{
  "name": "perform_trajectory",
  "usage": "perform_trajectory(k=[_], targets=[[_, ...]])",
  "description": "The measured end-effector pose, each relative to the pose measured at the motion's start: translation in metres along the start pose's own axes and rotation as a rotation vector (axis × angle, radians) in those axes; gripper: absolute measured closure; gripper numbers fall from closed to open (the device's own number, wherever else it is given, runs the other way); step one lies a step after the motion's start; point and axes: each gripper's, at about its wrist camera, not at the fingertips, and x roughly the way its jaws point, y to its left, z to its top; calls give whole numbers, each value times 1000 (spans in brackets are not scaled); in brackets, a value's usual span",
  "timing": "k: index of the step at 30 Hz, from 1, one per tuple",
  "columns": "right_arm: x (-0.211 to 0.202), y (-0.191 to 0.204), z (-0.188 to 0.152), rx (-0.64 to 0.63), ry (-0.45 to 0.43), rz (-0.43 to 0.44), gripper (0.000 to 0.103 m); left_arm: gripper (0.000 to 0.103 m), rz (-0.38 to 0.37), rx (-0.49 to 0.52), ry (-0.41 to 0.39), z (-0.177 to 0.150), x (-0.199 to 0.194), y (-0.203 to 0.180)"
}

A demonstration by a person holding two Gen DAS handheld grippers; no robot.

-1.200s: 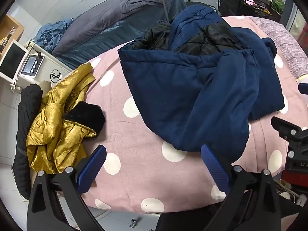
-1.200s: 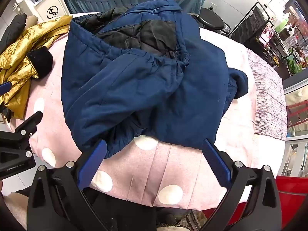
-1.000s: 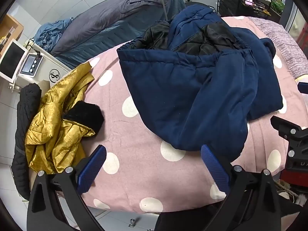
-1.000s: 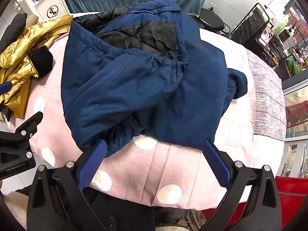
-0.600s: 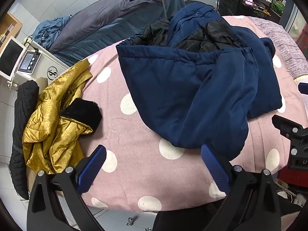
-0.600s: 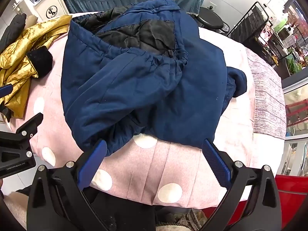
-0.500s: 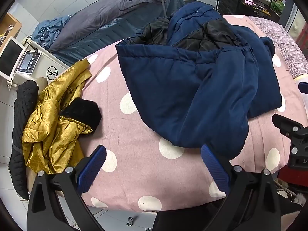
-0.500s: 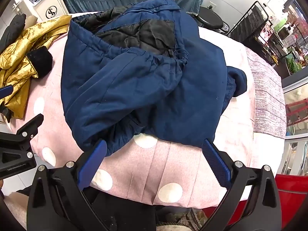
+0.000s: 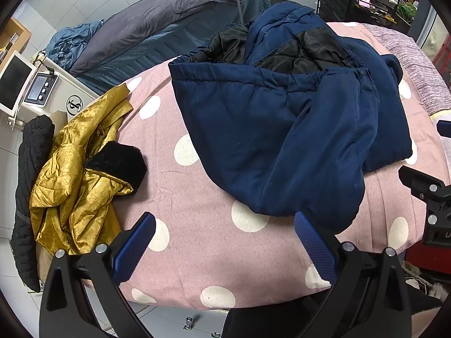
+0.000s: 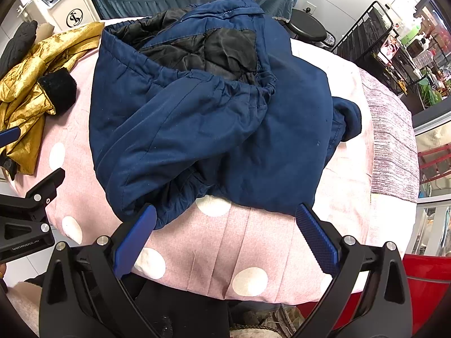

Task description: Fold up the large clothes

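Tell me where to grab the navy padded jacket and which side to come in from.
Probably best to take the navy padded jacket by its near rounded edge, which bulges loose over the polka-dot cover just ahead of the open right gripper. Come in low from the near side: the fold there is thick but free, while the far collar and black lining are bunched.

Item: white cabinet (image 9: 60,100), at 10 o'clock in the left wrist view; bears a round black emblem (image 9: 74,104) with an interlaced monogram, letters not legible.

Item: left claw (image 10: 25,225) body; small white lettering, too blurred to read.
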Motion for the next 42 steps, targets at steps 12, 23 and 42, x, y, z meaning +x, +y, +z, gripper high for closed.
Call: perform_trajectory(k=[12, 23, 42], targets=[[2, 1, 0, 7, 8, 7, 5, 6, 0, 1, 6, 1, 3, 0], [3, 1, -1, 10, 13, 8, 5, 6, -5, -4, 11, 1, 7, 3], [4, 3, 0, 7, 15, 10, 5, 6, -7, -7, 18, -1, 11, 8]])
